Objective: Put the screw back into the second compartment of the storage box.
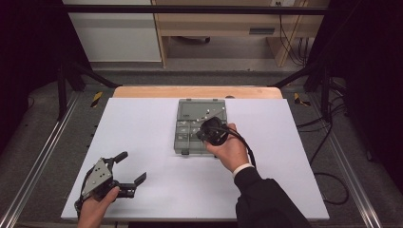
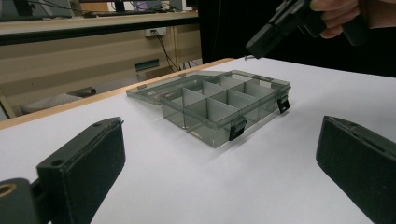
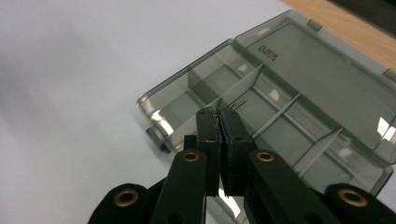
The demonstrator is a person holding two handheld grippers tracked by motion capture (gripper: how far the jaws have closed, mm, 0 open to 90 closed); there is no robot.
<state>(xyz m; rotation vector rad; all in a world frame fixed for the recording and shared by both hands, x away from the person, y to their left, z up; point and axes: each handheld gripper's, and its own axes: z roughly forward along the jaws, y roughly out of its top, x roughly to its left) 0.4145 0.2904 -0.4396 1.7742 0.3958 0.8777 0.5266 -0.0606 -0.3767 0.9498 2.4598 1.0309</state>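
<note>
A smoky grey plastic compartment box (image 1: 186, 137) lies open mid-table, its lid (image 1: 200, 109) folded flat on the far side. My right gripper (image 1: 207, 132) hovers over the box's right half, jaws pressed together. In the right gripper view the right gripper (image 3: 218, 114) has a thin metal pin (image 3: 238, 103) poking out past its tips, above an empty compartment of the box (image 3: 280, 122). My left gripper (image 1: 133, 166) rests near the front left of the board, wide open and holding nothing. The left gripper (image 2: 224, 149) faces the box (image 2: 219, 105), and the right gripper (image 2: 280, 28) hangs above it.
A white board (image 1: 142, 123) covers the wooden table (image 1: 142, 91). Black frame posts (image 1: 64, 71) stand at the far corners. Cables (image 1: 332, 142) trail on the floor to the right. A wooden cabinet (image 1: 228, 23) stands beyond the table.
</note>
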